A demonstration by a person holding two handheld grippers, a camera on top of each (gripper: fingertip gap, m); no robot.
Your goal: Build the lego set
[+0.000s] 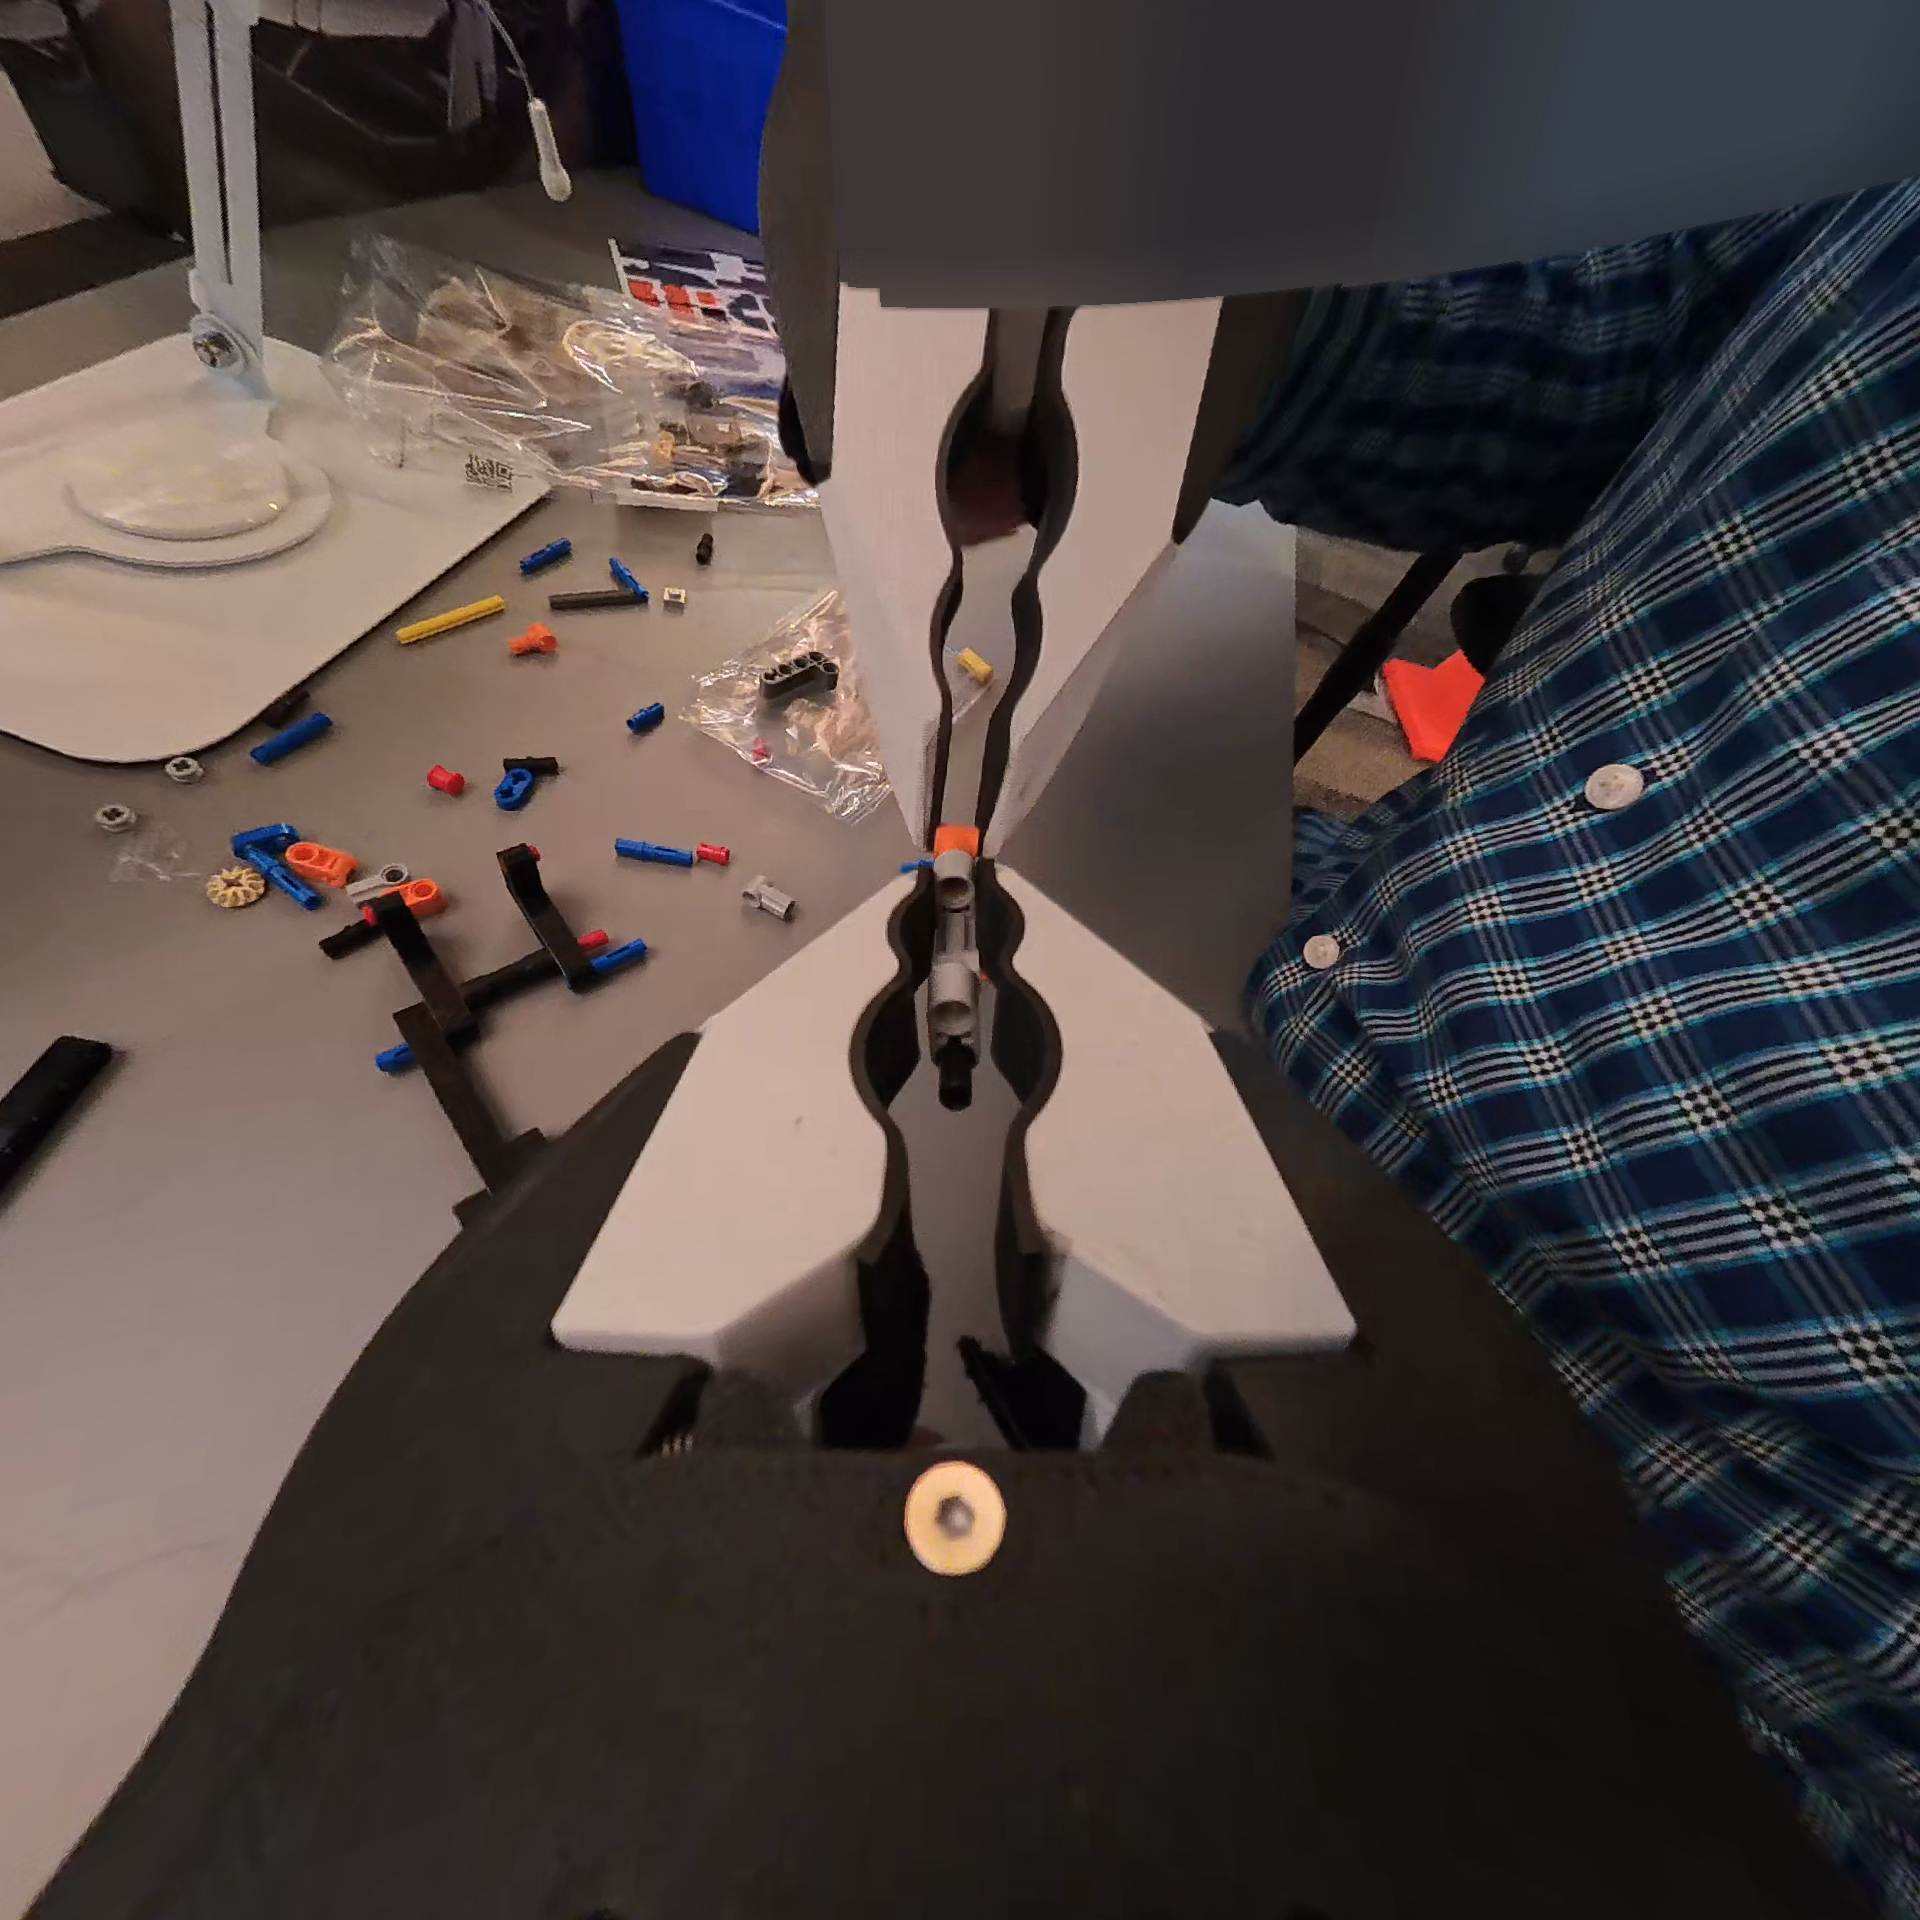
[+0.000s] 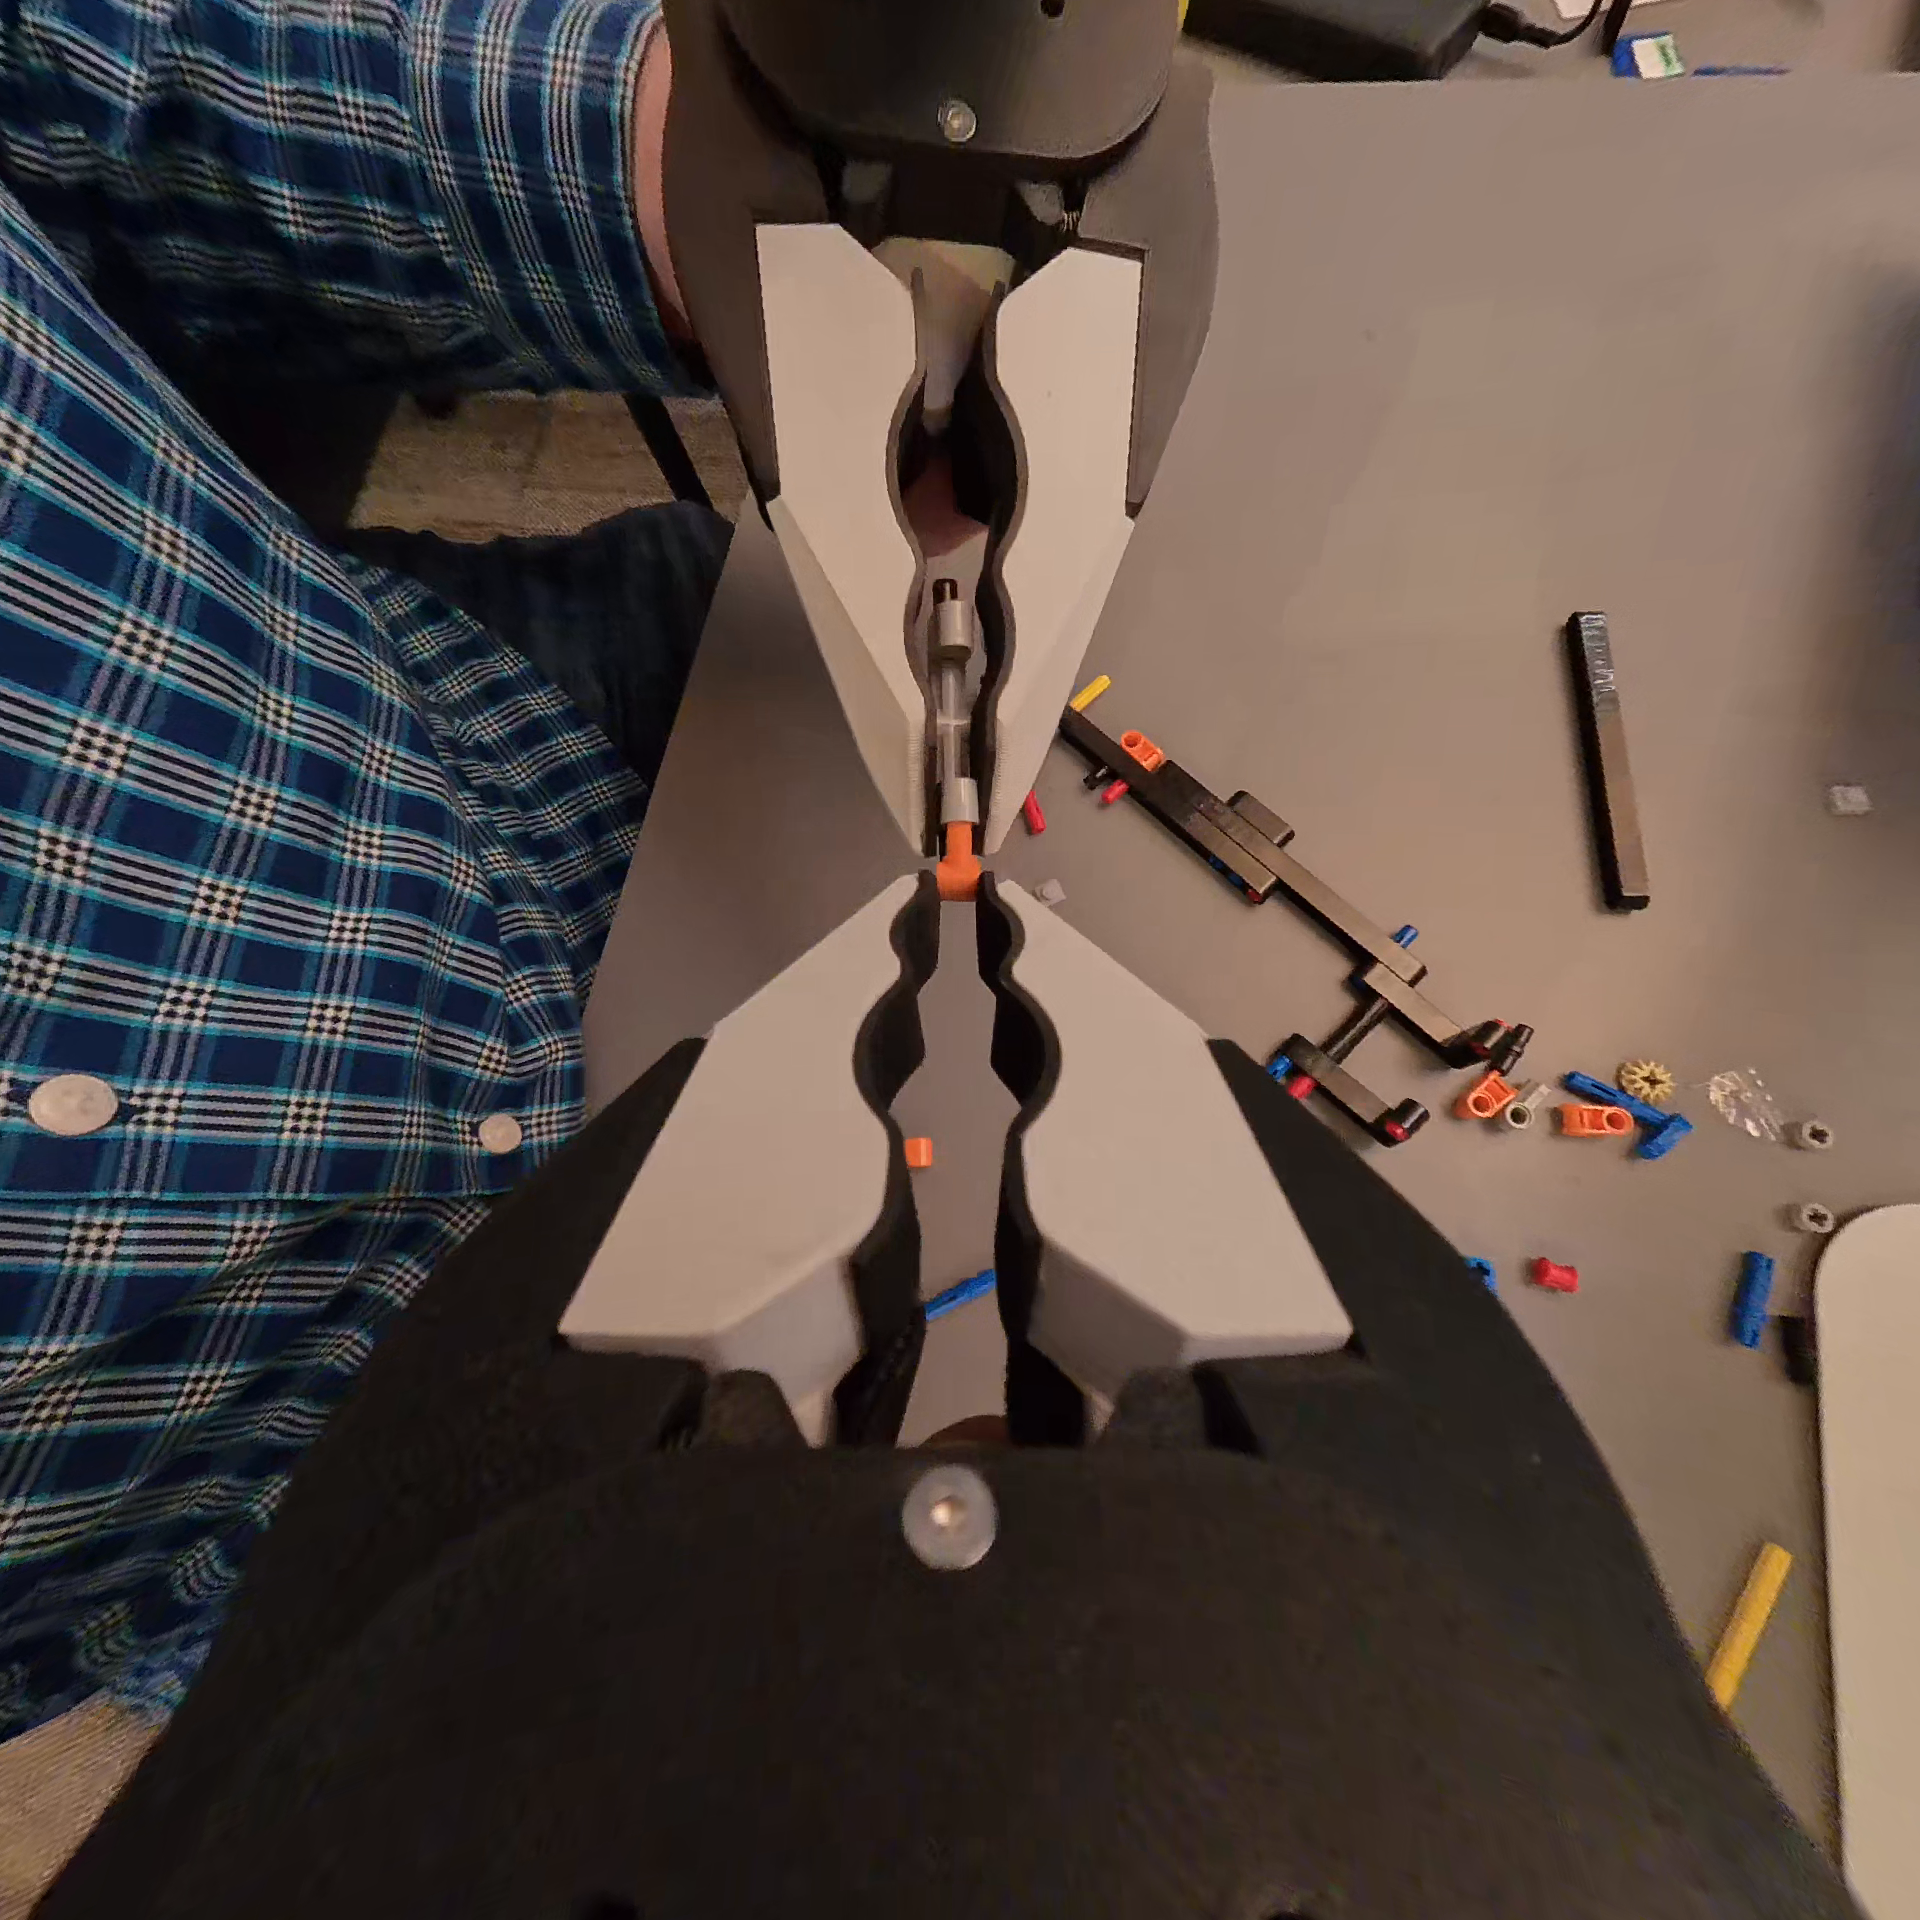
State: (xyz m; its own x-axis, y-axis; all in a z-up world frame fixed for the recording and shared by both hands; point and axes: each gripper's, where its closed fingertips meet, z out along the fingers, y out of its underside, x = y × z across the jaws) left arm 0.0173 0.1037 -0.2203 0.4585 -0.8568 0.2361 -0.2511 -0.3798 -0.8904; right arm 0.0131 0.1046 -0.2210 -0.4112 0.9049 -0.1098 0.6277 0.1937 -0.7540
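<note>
Grey axle assembly [image 1: 951,977] clamped in my left gripper [image 1: 956,883] at frame centre | my right gripper [image 2: 956,888] pinches its orange connector [image 2: 956,862] | black frame [image 2: 1320,914] right, on table [image 2: 1455,416]

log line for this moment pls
left claw: shut on grey piece | right claw: shut on orange connector | pieces meeting tip to tip

Left wrist view: sits on the left gripper [image 1: 954,894], looks forward along its fingers, tilted down over the grey table [image 1: 208,1195]; very close to the fingertips.
Facing: the right gripper [image 1: 961,821] tip-to-tip, plaid shirt [image 1: 1662,935] on the right side.
Right wrist view: sits on the right gripper [image 2: 956,894], looks the opposite way; left gripper [image 2: 956,821] dead ahead, shirt [image 2: 260,831] on the left side.
Shared: orange connector [image 1: 955,840] [image 2: 956,868], black frame assembly [image 1: 447,977] [image 2: 1309,904], scattered loose pieces on the table [image 2: 1455,416].
</note>
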